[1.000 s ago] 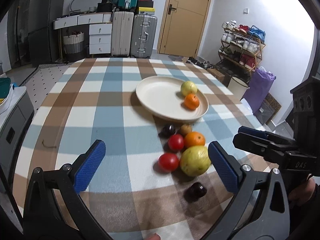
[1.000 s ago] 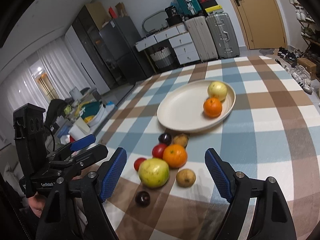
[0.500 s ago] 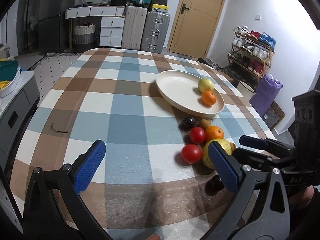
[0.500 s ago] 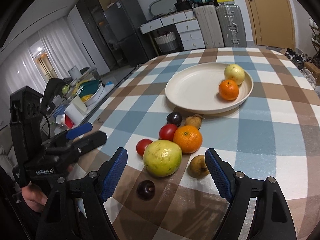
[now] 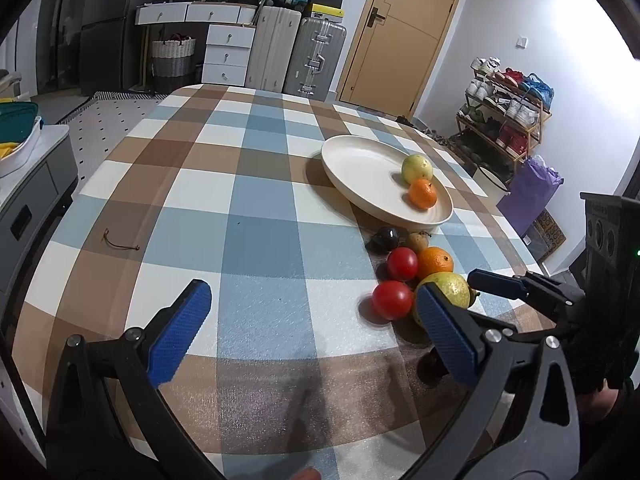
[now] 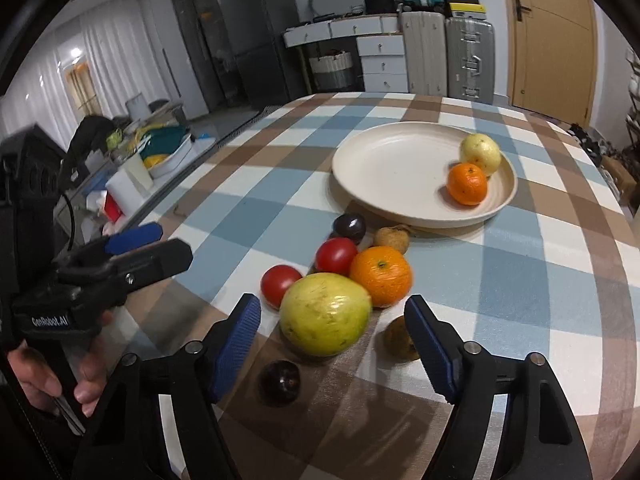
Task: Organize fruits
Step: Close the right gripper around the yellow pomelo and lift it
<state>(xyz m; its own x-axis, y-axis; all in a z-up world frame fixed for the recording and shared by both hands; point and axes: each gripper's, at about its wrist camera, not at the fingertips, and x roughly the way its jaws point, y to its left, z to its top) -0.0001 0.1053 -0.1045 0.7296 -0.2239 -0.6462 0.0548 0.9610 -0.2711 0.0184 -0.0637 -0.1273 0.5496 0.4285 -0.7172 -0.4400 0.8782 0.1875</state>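
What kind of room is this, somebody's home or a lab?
Most likely a lived-in home, perhaps a dining area by the entrance. A shoe rack stands by the wooden door, suitcases line the wall, and fruit lies on a table with a checked cloth.

**Lighting / image quality: both wrist views**

Even indoor light, moderately bright. Left wrist view: blown-out glare on the white wall [image 5: 580, 20] top right. Right wrist view: curtains [image 6: 52, 76] glow at the left, a small hot spot on them. Soft shadows under the plate [image 5: 384, 184] and the fruit, falling toward the camera; faint finger shadows on the tablecloth [image 5: 260, 240]. Heavy fisheye: table edges bow, black vignette in all corners. Slight motion blur on the big green fruit [image 6: 324, 314] and the nearer tomato [image 5: 392, 300]. Background is soft but readable.
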